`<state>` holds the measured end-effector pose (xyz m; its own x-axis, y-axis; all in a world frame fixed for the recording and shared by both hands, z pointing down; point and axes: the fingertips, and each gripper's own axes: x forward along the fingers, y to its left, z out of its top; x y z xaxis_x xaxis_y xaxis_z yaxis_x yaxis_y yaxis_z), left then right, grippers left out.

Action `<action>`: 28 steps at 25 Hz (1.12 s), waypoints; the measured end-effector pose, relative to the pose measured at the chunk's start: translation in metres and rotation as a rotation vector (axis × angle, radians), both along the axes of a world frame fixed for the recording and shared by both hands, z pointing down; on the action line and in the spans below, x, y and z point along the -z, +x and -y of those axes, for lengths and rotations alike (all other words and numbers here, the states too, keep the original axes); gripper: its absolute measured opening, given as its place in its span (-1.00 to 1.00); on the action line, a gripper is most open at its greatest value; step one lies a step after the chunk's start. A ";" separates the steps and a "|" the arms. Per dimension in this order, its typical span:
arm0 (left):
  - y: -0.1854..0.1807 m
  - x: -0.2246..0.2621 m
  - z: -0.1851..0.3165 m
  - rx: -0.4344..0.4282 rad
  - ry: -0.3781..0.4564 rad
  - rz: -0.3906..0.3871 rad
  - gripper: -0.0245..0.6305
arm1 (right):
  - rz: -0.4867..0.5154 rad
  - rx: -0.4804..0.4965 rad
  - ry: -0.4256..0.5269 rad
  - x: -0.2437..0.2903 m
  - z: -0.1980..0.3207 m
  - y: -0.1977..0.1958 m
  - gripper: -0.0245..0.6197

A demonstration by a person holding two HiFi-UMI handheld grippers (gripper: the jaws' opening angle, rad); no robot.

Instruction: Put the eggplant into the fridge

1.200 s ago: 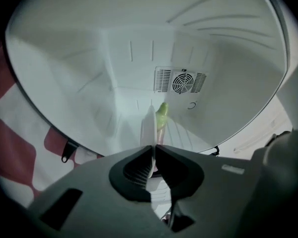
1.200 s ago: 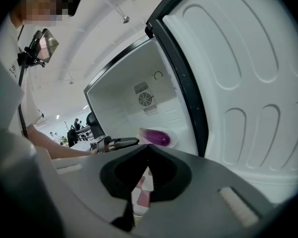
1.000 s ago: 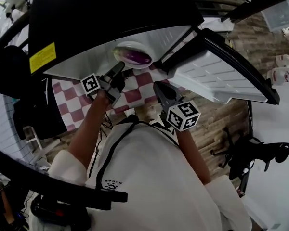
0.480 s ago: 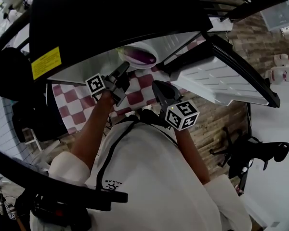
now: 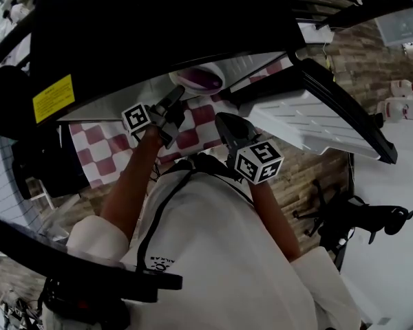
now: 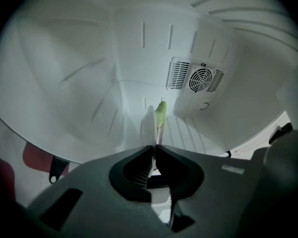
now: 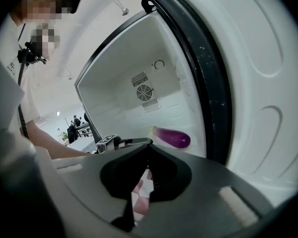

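Fridge (image 5: 158, 26): black outside with a white inner compartment (image 6: 89, 83), standing open towards the person.
Fridge door (image 5: 316, 115): swung wide on the right side of the head view. Its white moulded inner face is showing, and a black seal (image 7: 198, 68) runs along its edge.
Person: white sleeves, both forearms stretched towards the opening, one gripper in each hand.
Checkered surface (image 5: 100, 146): red and white squares, showing below the fridge's front edge under both grippers.
Right gripper (image 5: 225, 120): jaws together with nothing between them (image 7: 148, 150). It hangs outside the compartment, just in front of its front edge and to the right of the left gripper, and is tipped downward.
Left gripper (image 5: 179, 95): jaws clamped on the near rim of the plate (image 6: 154, 147), reaching over the front edge into the compartment, roughly level.
Plate (image 5: 213, 71): white, seen edge-on between the left jaws (image 6: 148, 120). It sits inside the opening near the front edge. Whether it rests on the compartment floor cannot be told.
Eggplant (image 5: 198, 80): purple with a pale green stem end (image 6: 161, 110), lying on the plate inside the fridge. In the right gripper view (image 7: 173, 138) it is close to the door-side wall.
Fan vent (image 6: 197, 77): round grille with slats beside it, on the back wall of the compartment.
Yellow label (image 5: 53, 97): on the black outer face, near the left front edge.
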<state>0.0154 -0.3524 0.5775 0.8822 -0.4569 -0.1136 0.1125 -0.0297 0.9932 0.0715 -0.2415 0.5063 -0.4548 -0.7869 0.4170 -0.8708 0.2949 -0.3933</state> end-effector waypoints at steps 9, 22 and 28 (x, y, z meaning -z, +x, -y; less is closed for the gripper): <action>0.007 -0.015 0.019 -0.013 0.009 0.008 -0.83 | -0.014 0.009 -0.009 -0.009 0.006 0.008 -0.90; 0.006 -0.031 0.028 0.010 0.039 -0.006 -0.83 | -0.071 0.090 -0.029 -0.024 0.006 -0.011 -0.90; 0.006 -0.038 0.037 0.036 0.029 -0.013 -0.83 | -0.096 0.104 -0.041 -0.027 0.001 -0.010 -0.90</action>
<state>0.0215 -0.3894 0.6159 0.8636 -0.4848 -0.1386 0.1236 -0.0629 0.9903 0.0619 -0.2425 0.5337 -0.4899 -0.7187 0.4934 -0.8704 0.3712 -0.3236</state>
